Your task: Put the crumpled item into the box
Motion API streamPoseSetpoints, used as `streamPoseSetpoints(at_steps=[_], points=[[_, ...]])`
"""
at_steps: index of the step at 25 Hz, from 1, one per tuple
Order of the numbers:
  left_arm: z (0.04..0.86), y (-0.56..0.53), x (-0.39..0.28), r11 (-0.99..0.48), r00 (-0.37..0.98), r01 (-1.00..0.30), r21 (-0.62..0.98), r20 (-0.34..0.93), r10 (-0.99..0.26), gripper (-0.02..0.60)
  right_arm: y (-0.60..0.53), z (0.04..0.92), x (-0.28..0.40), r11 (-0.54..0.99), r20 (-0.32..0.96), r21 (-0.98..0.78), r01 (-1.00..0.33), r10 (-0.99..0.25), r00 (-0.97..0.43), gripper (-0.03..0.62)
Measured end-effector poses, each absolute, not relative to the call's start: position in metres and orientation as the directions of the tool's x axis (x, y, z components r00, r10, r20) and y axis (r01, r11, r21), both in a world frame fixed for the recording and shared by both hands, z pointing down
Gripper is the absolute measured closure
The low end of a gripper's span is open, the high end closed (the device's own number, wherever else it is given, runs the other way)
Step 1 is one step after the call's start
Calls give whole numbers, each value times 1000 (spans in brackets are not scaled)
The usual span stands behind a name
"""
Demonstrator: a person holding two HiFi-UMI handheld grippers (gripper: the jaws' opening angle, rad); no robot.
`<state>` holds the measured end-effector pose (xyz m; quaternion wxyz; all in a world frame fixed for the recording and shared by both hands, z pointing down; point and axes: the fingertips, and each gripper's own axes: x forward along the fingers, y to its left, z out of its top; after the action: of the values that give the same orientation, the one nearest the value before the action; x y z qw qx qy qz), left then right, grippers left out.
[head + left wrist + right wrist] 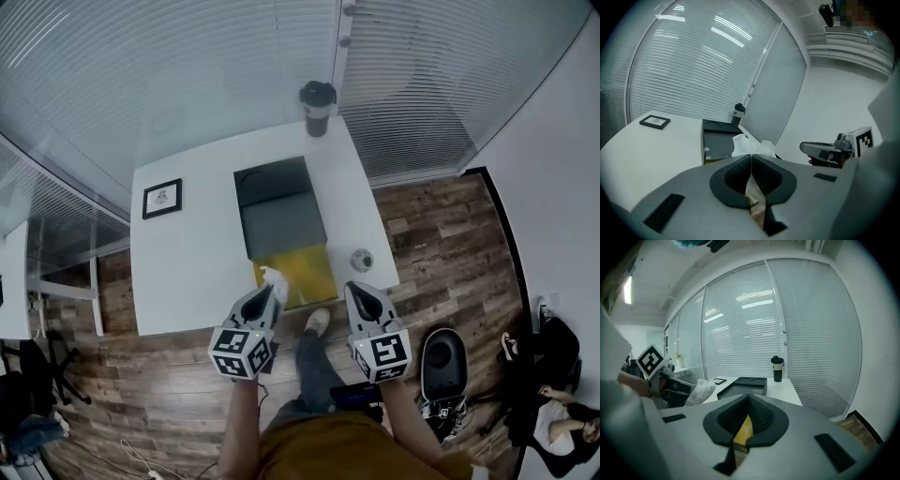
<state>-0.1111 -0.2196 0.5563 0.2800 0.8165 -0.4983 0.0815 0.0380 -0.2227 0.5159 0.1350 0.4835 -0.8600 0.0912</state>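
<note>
Pinching the crumpled item (pixel 275 279) above the box's (pixel 311 270) 7 o'clock corner, the left gripper (pixel 267 294) risks spilling it onto the table (pixel 187 267) if released early; the right gripper (pixel 362 296) is closed, empty

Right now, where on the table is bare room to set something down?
Widest: the table left of the box, below the picture frame. Right of the box: a narrow strip with a small round object. Crowded: box's near end, where the left gripper holds crumpled paper.
</note>
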Motion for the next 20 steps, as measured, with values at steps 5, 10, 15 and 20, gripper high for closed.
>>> streamPoseSetpoints(at_steps=[5, 10, 15, 20], points=[[572, -225, -104, -355, 493, -864, 357, 453, -743, 551, -227, 527, 38, 530, 320, -13, -848, -801, -505, 582], [585, -232, -99, -372, 499, -864, 338, 486, -717, 551, -233, 557, 39, 517, 382, -77, -852, -774, -504, 582], [607, -238, -89, -395, 501, -865, 309, 551, -667, 551, -239, 573, 45, 520, 419, -67, -852, -760, -497, 582], [622, -243, -77, -460, 505, -852, 248, 620, -601, 549, -252, 579, 58, 499, 443, -64, -864, -762, -473, 582]])
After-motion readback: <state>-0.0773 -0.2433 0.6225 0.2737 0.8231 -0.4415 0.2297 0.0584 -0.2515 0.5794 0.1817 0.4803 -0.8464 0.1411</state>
